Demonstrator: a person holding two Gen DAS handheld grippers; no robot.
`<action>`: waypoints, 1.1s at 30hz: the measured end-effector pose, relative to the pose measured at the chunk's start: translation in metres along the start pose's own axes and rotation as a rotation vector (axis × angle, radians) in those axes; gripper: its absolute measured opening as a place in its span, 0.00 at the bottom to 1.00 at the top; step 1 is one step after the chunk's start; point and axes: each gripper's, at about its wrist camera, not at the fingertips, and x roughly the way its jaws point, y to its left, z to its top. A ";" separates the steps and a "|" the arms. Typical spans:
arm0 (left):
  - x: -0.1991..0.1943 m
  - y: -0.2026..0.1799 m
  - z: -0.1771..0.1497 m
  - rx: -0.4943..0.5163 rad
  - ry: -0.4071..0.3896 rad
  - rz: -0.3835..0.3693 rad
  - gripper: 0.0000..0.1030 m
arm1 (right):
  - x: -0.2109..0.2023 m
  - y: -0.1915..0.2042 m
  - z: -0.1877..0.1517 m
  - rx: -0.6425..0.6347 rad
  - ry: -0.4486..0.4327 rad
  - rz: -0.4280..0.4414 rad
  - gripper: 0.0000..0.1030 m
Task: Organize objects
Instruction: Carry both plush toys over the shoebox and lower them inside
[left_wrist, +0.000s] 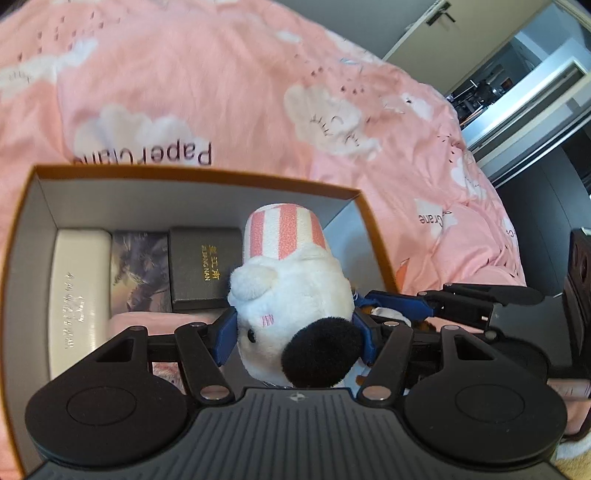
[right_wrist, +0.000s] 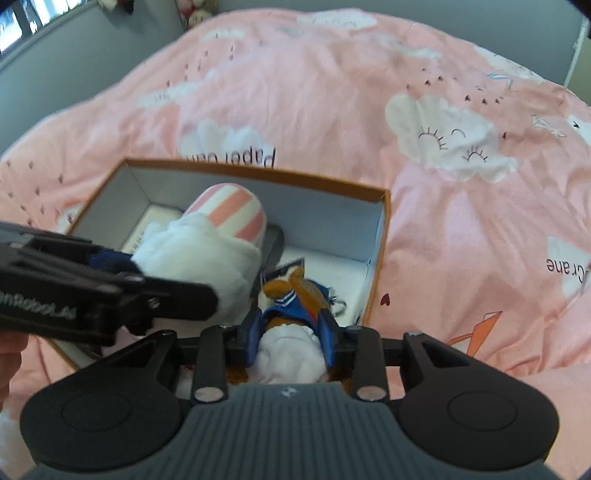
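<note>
Over the open cardboard box (left_wrist: 22, 258) on the pink cloud-print duvet (left_wrist: 221, 92), I carry 2 plush toys at once, 1 per hand, so both land in the box in the same trip. My left gripper (left_wrist: 295, 328) is spread wide w/ its blue pads clamped on the head of the white plush dog (left_wrist: 291, 295), striped pink-and-white cap pointing into the box; the wide span is just the fat head. My right gripper (right_wrist: 291, 332) is narrow, pads squeezing the small brown plush keychain (right_wrist: 291, 291) in a blue outfit around its white lower part, key ring dangling toward the box's right wall.

Inside, along the left, lie a white case (left_wrist: 79, 291), a picture card (left_wrist: 140, 273) and a black gift box (left_wrist: 201, 266), packed side by side. That leaves the right part of the floor bare, prob. where both toys go. Dog hangs above the black box's edge; I judge it needs shifting right before release.
</note>
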 end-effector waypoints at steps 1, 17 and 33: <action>0.003 0.004 0.001 -0.014 0.013 -0.009 0.69 | 0.003 0.002 0.001 -0.009 0.008 -0.010 0.33; 0.030 0.024 -0.019 -0.118 0.250 -0.004 0.70 | 0.018 0.010 -0.008 -0.033 0.294 0.009 0.32; 0.016 -0.008 -0.023 0.086 0.245 0.035 0.73 | -0.006 0.014 -0.013 -0.244 0.273 0.085 0.27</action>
